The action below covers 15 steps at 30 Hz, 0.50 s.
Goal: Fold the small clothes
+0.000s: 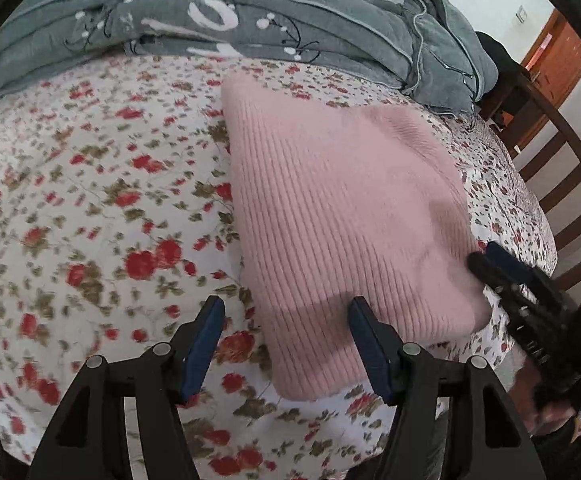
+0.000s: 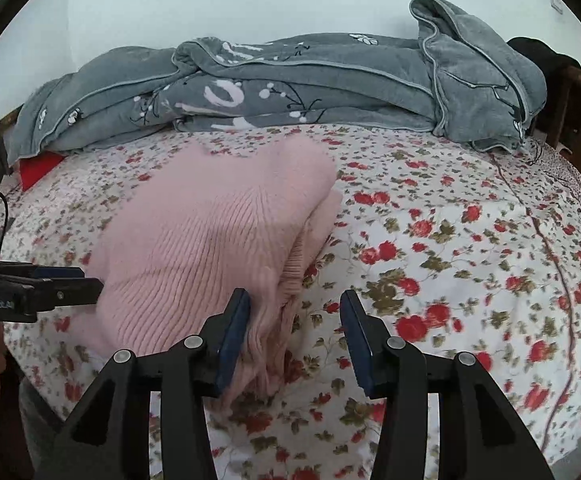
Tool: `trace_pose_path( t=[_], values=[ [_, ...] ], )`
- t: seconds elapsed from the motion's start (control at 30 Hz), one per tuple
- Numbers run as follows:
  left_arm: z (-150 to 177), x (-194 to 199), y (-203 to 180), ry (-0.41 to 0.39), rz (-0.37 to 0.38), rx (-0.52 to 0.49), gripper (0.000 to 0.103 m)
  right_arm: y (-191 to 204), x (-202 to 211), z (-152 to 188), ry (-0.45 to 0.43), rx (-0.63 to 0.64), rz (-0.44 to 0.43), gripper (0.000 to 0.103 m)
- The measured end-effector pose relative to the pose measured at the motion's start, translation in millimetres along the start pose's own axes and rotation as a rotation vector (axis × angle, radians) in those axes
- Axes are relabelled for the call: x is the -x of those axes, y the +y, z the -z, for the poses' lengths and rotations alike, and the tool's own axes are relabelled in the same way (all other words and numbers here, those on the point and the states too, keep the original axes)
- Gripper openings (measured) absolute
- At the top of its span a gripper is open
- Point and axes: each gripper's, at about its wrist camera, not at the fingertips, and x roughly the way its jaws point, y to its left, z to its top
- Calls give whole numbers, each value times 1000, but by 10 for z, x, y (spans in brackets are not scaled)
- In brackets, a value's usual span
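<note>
- In the left wrist view, the left gripper (image 1: 286, 344) sits at six o'clock with its blue pads spread apart and nothing pinched. The near-left corner of the pink knit sweater (image 1: 342, 216) lies between and under them, but neither pad presses on it.
- In the right wrist view, the right gripper (image 2: 295, 334) also sits at six o'clock. Its jaws are parted and hold nothing. The left pad is against the sweater's (image 2: 210, 240) bunched, ribbed edge and the right pad stands over the bare floral bedsheet (image 2: 470, 240).
- The sweater is folded into a thick pad and lies flat on the bedsheet (image 1: 90, 200). From the left gripper it runs from the centre toward one o'clock. From the right gripper it runs from the centre toward ten o'clock.
- At four o'clock in the left view, the right gripper's (image 1: 480, 258) tips sit at the sweater's right edge.
- At nine o'clock in the right view, the left gripper (image 2: 86, 280) comes in level, its tips at the sweater's left edge.
- Further back, at twelve o'clock, a rumpled grey blanket (image 2: 290, 84) with white markings is heaped along the far side of the bed against a pale wall (image 2: 210, 0).
- At ten o'clock in the right view, something red (image 2: 36, 168) pokes out from under the blanket.
- At three o'clock in the left view, a dark wooden slatted bed rail (image 1: 550, 160) curves along the bed's edge.
</note>
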Motion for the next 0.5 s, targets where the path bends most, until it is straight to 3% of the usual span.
trace_pose_path(
  t=[0.1, 0.23, 0.37, 0.5],
  values=[
    [-18, 166, 1, -32, -10, -16, 62, -48, 218, -75, -21, 4, -3, 46],
    [-57, 211, 38, -52, 25, 15, 62, -15, 424, -113, -67, -16, -87, 46],
    [-36, 229, 134, -55, 17, 50, 62, 235, 455, -54, -107, 22, -147, 46],
    [5, 292, 296, -58, 21, 91, 62, 607, 441, 27, -175, 140, -167, 46]
  ],
)
